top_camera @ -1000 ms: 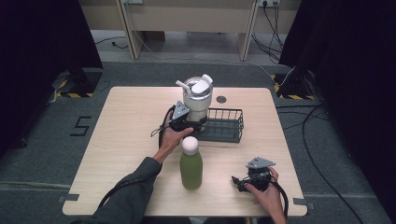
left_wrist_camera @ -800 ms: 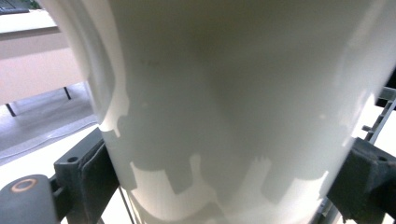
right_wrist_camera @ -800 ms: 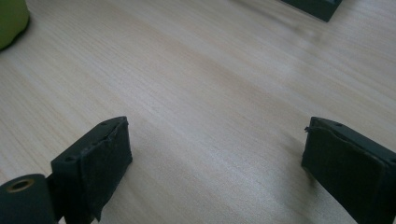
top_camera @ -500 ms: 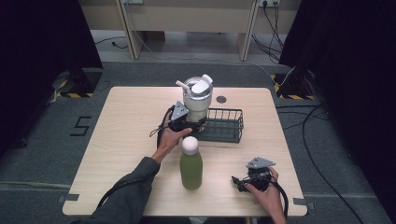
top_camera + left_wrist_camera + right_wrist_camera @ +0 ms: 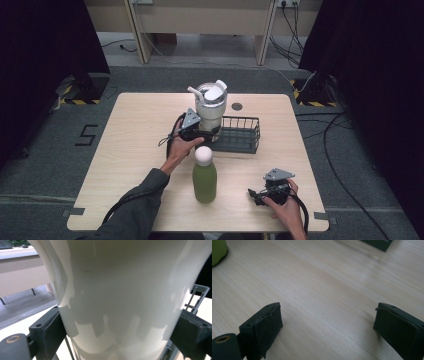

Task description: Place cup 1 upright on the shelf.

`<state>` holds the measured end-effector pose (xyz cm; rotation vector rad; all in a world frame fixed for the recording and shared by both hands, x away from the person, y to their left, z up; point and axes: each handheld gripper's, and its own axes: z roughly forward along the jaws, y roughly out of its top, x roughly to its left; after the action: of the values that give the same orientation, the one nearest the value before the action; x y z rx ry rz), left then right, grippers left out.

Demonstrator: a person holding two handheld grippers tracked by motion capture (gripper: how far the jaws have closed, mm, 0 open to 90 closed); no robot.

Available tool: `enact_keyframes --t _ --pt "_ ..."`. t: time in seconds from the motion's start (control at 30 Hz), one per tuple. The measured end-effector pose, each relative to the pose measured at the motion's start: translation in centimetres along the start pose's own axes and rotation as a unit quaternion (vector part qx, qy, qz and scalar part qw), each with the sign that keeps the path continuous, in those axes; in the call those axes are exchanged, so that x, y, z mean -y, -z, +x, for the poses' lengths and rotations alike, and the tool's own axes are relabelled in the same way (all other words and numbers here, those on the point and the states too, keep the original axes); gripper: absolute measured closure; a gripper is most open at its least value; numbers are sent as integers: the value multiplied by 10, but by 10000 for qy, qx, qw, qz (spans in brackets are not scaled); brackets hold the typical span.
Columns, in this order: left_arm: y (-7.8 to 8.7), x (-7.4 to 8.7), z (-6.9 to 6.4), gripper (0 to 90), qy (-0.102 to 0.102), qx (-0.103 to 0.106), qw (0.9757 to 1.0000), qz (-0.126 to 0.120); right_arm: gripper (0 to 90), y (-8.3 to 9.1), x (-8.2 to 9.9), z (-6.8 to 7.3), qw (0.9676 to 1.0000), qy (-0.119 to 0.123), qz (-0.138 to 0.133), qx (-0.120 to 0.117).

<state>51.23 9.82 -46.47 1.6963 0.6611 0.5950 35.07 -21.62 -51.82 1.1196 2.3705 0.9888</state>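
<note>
A white lidded tumbler with a straw stands at the left end of a black wire basket at mid-table. My left gripper reaches it from the near left. In the left gripper view the tumbler sits between the two black pads, which press against its sides, and the basket's wire shows behind. My right gripper rests at the front right of the table, open, with bare wood between its pads.
A green bottle with a white round cap stands upright in front of the basket, between the two hands; its edge shows in the right gripper view. A small dark disc lies behind the basket. Cables trail from both grippers.
</note>
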Motion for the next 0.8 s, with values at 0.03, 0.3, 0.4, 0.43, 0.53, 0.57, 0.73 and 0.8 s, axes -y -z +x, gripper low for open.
enact_keyframes --t 0.03,0.3,0.4,0.43,0.53,0.57,0.73,0.8 --pt "0 -1 -2 86 -51 -40 10000 5 81 0 0 0 10000 0 1 1" --pt "5 2 -1 97 84 16 10000 34 80 0 0 0 10000 13 -3 3" --pt "7 1 -1 97 154 13 9998 107 80 0 0 0 10000 10 -1 4" --pt "7 1 -1 97 154 13 9998 107 80 0 0 0 10000 10 -1 4" --pt "12 0 -1 108 216 13 9997 146 79 0 0 0 10000 9 0 4" --pt "15 1 -1 114 220 31 9996 170 79 0 0 0 10000 9 -1 5" --pt "21 2 1 140 254 44 9994 215 79 0 0 0 10000 -7 5 4" --pt "24 1 0 144 264 26 9994 219 79 0 0 0 10000 -7 5 5"
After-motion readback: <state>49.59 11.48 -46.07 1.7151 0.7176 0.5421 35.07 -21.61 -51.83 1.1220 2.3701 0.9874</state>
